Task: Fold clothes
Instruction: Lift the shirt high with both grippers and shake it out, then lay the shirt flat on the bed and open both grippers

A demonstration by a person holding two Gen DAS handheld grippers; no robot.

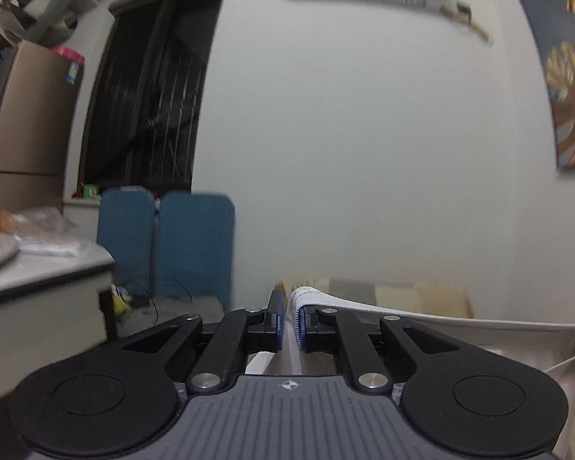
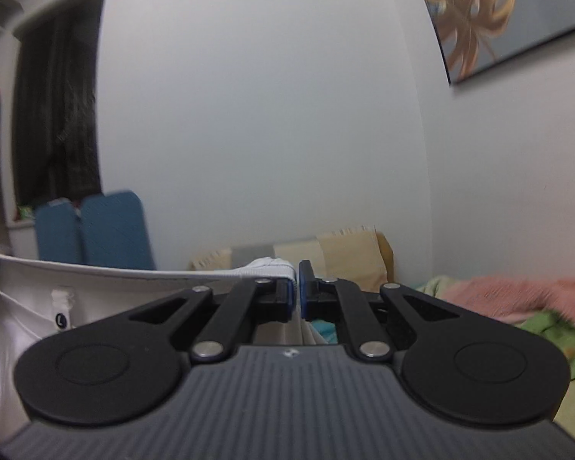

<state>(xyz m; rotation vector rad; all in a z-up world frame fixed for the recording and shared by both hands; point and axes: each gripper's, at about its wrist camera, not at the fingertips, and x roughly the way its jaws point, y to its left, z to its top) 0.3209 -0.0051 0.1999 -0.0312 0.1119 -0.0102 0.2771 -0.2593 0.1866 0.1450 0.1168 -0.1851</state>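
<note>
A white garment hangs stretched between my two grippers by its ribbed edge. In the left wrist view my left gripper is shut on one end of that ribbed band, which runs off taut to the right. In the right wrist view my right gripper is shut on the other end, where the band bunches over the left finger. From there the white garment runs left and hangs down, showing a size label. Both grippers point nearly level toward the pale wall.
A grey table with bags and a plate stands at the left, with two blue chair backs behind it. A bed with a pink blanket, green bedding and beige cushions lies below and to the right.
</note>
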